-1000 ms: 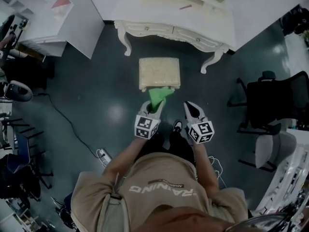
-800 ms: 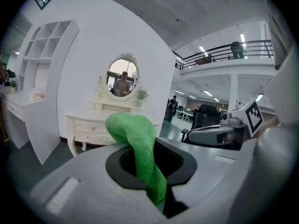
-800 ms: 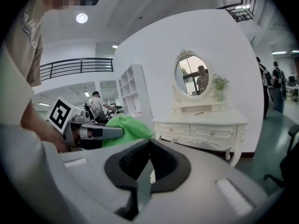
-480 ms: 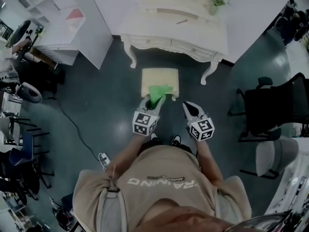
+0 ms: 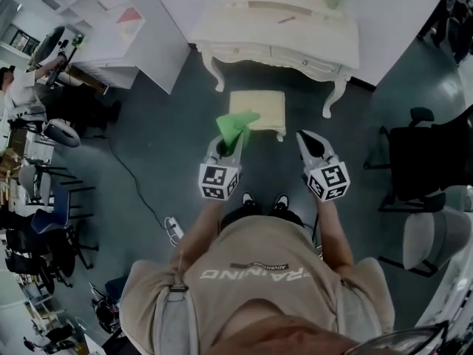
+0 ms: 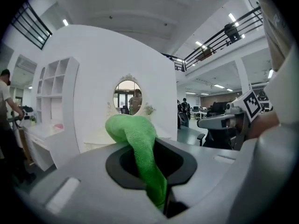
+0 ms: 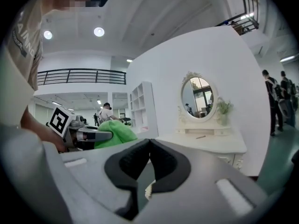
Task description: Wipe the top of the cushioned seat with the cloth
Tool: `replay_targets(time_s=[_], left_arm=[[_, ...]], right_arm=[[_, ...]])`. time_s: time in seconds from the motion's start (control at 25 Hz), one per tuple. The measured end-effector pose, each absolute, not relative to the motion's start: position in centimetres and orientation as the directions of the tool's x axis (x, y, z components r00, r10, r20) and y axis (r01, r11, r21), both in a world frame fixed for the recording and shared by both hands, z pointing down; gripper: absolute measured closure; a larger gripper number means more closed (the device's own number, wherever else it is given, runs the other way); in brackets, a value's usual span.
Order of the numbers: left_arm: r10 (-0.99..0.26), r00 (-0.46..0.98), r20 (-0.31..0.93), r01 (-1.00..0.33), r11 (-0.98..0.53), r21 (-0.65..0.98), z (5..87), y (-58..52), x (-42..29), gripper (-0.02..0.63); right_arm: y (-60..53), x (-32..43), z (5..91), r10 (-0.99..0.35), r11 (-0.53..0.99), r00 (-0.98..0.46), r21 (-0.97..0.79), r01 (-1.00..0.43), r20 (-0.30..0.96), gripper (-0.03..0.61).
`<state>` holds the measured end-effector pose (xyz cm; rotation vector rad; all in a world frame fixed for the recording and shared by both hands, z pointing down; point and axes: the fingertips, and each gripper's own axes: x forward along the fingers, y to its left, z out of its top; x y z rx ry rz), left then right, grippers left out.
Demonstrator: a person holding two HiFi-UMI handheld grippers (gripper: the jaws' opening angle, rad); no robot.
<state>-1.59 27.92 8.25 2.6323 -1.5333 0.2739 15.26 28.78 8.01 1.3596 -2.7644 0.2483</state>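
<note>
1. Left gripper (image 5: 226,151): jaws clamped narrow on one end of the green cloth (image 5: 235,124). The rest of the cloth stands up from the jaws in a bunched wad.
2. Right gripper (image 5: 309,137): jaws closed tip to tip, nothing between them. It is held near the seat's near right corner.
3. From the head view the cloth lies over the near left corner of the cushioned seat (image 5: 262,108). I cannot tell whether it touches the cushion. The left gripper view looks level at the wall, so it is probably held above it.
4. Judgement: wiping not yet begun.
5. Risk: the cloth is wadded, so only a small patch would meet the cushion and much of the top could be missed.
6. Risk: the grip is on one end only, and drag across the fabric could pull the cloth out.
7. Risk: nothing steadies the seat, so a hard push could slide it toward the dressing table (image 5: 295,32).
8. Risk: coming down too low, the jaw tips scrape the cushion.
9. Count: one seat, one cloth, two grippers, one dressing table, one oval mirror (image 7: 198,97).
</note>
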Motion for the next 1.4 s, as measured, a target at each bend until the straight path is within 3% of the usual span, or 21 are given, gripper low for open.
replay_targets(time_s=[0.4, 1.16, 1.4], left_arm=[[-0.887, 0.451, 0.095, -0.887, -0.457, -0.058, 4.1, 29.6, -5.0, 0.566], [-0.864, 0.488, 0.124, -0.867, -0.496, -0.044, 5.3, 33.4, -7.6, 0.566], [-0.887, 0.451, 0.093, -0.889, -0.456, -0.035, 4.0, 33.4, -8.5, 0.566]], right_arm=[[31.2, 12.7, 3.0, -0.803, 0.596, -0.596, -0.048, -0.802, -0.005, 0.577], [34.6, 9.8, 4.1, -0.781, 0.620, -0.621, -0.040, -0.784, 0.061, 0.577], [33.6, 10.7, 2.1, -0.782, 0.622, -0.623, -0.018, -0.782, 0.020, 0.577]])
